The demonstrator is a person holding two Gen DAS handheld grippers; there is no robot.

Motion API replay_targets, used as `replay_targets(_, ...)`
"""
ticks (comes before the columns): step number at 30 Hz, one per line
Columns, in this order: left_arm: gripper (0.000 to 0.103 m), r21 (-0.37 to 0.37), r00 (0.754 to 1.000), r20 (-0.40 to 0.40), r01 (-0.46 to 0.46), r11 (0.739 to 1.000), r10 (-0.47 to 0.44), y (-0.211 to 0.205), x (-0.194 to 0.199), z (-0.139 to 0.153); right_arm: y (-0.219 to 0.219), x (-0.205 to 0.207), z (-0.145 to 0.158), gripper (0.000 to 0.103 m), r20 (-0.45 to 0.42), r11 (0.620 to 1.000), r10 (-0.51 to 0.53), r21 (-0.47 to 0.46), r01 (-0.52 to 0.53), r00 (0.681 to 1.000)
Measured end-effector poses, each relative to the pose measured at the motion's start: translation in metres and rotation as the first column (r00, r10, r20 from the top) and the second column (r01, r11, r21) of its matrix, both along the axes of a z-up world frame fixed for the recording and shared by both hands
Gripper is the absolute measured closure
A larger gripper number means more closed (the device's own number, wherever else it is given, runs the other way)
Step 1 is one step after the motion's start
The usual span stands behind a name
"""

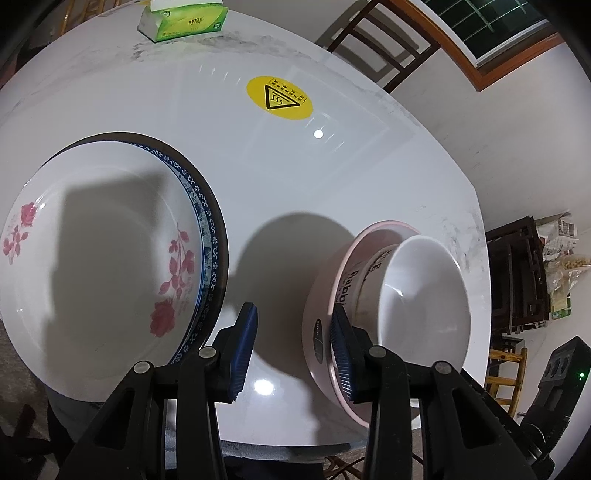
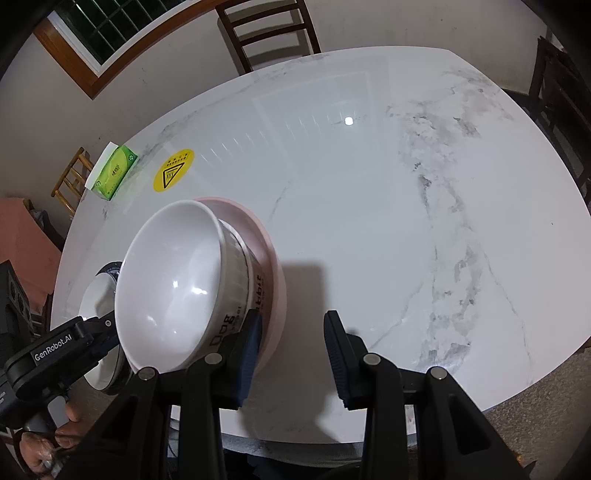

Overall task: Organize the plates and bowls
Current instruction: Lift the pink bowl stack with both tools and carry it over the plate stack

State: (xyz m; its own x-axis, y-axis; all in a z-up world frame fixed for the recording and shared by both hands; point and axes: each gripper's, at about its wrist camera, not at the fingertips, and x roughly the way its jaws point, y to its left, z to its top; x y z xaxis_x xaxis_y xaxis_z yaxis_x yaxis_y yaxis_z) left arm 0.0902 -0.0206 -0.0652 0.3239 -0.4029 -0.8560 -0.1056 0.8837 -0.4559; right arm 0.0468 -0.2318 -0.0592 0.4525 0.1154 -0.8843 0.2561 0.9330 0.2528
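Note:
A stack of plates (image 1: 92, 258) sits on the white marble table (image 1: 295, 166) at the left: a white rose-patterned plate on a blue-rimmed plate on a dark one. To its right stands a bowl stack: a white bowl (image 1: 424, 295) inside a lettered bowl (image 1: 364, 280) inside a pink bowl (image 1: 321, 325). My left gripper (image 1: 291, 347) is open and empty, between the two stacks. In the right wrist view the bowl stack (image 2: 173, 280) is at the left and my right gripper (image 2: 291, 354) is open and empty beside the pink bowl (image 2: 275, 280). The plates (image 2: 98, 295) are partly hidden.
A green tissue pack (image 1: 184, 20) lies at the table's far edge, and shows in the right wrist view (image 2: 114, 171). A yellow warning sticker (image 1: 279, 97) is on the table top. Dark wooden chairs (image 1: 376, 48) stand around the table. The near table edge (image 2: 332, 443) is close below my grippers.

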Motion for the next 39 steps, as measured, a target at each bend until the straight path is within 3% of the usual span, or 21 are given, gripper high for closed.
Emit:
replay_targets(26,0.071,0.028,1.000,0.002,0.019,0.999,-0.019,-0.006,0.005,-0.005,0.001,0.009,-0.008,0.068,0.001,0.999,-0.013,-0.029,0.013,1.000)
replay_targets(39,0.091,0.001,0.998,0.038,0.051,0.999,-0.051,-0.016,0.005,-0.002,0.000,0.008,-0.008,0.069,0.021,0.999,-0.028,-0.032,0.029,0.999)
